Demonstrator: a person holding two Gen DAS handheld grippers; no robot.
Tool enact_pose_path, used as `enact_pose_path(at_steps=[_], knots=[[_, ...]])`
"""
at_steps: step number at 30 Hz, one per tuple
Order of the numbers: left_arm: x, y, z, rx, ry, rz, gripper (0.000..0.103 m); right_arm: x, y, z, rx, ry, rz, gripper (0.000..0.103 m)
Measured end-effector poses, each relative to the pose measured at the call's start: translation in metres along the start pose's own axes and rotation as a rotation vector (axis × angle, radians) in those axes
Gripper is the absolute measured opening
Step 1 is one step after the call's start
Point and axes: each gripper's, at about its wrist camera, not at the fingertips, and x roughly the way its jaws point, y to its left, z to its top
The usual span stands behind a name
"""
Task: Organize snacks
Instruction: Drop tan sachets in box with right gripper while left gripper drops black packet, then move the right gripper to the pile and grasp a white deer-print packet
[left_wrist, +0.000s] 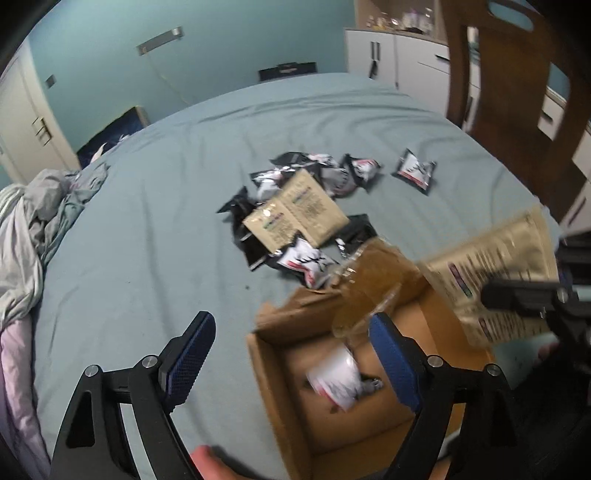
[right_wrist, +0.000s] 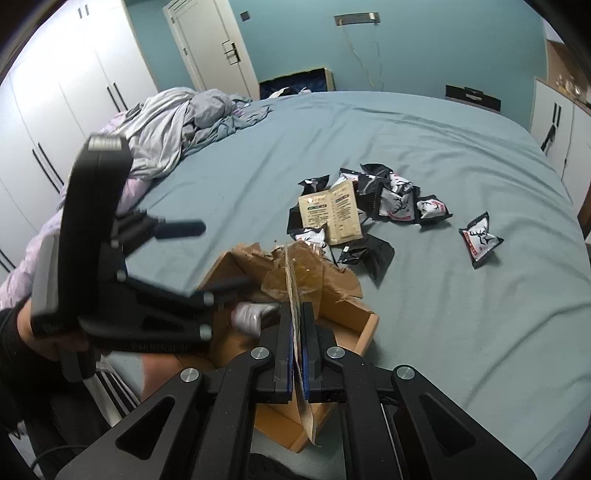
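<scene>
An open cardboard box (left_wrist: 273, 373) (right_wrist: 364, 325) sits on the bed's near edge with a white snack packet (left_wrist: 336, 380) (right_wrist: 249, 315) inside. My right gripper (right_wrist: 295, 314) is shut on a flat beige packet (left_wrist: 495, 280) (right_wrist: 293, 291), held edge-on above the box. My left gripper (left_wrist: 291, 328) is open and empty over the box's left side; it shows blurred in the right wrist view (right_wrist: 207, 254). A pile of black-and-white snack packets (left_wrist: 332, 177) (right_wrist: 391, 199) lies mid-bed with another beige packet (left_wrist: 295, 210) (right_wrist: 332, 214) on top.
One stray snack packet (left_wrist: 415, 170) (right_wrist: 480, 238) lies right of the pile. Crumpled bedding (left_wrist: 33, 229) (right_wrist: 177, 122) fills the bed's left side. A wooden chair (left_wrist: 517, 96) stands at the right. White wardrobes (right_wrist: 62, 92) line the wall.
</scene>
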Motion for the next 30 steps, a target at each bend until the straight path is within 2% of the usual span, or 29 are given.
enact_pose_path(at_steps=[10,15,21,24,26,28,30], knots=[[0.002,0.037,0.001,-0.168,0.000,0.053,0.087,0.001,0.020,-0.004,-0.089,0.002,-0.044,0.001],[0.004,0.039,0.000,-0.181,0.004,0.067,0.087,0.008,0.036,-0.006,-0.143,0.032,-0.058,0.002],[0.002,0.043,0.001,-0.205,-0.004,0.068,0.087,0.019,0.037,0.001,-0.123,0.084,-0.160,0.006],[0.004,0.045,0.001,-0.212,0.002,0.065,0.087,0.017,0.039,0.003,-0.106,0.071,-0.170,0.028],[0.004,0.045,0.001,-0.214,0.005,0.064,0.087,0.012,0.041,0.004,-0.098,0.042,-0.150,0.064],[0.004,0.046,0.001,-0.214,0.005,0.063,0.087,0.004,0.043,0.003,-0.099,-0.004,-0.142,0.075],[0.004,0.045,0.001,-0.213,0.004,0.062,0.087,-0.006,0.044,0.002,-0.105,-0.060,-0.141,0.075]])
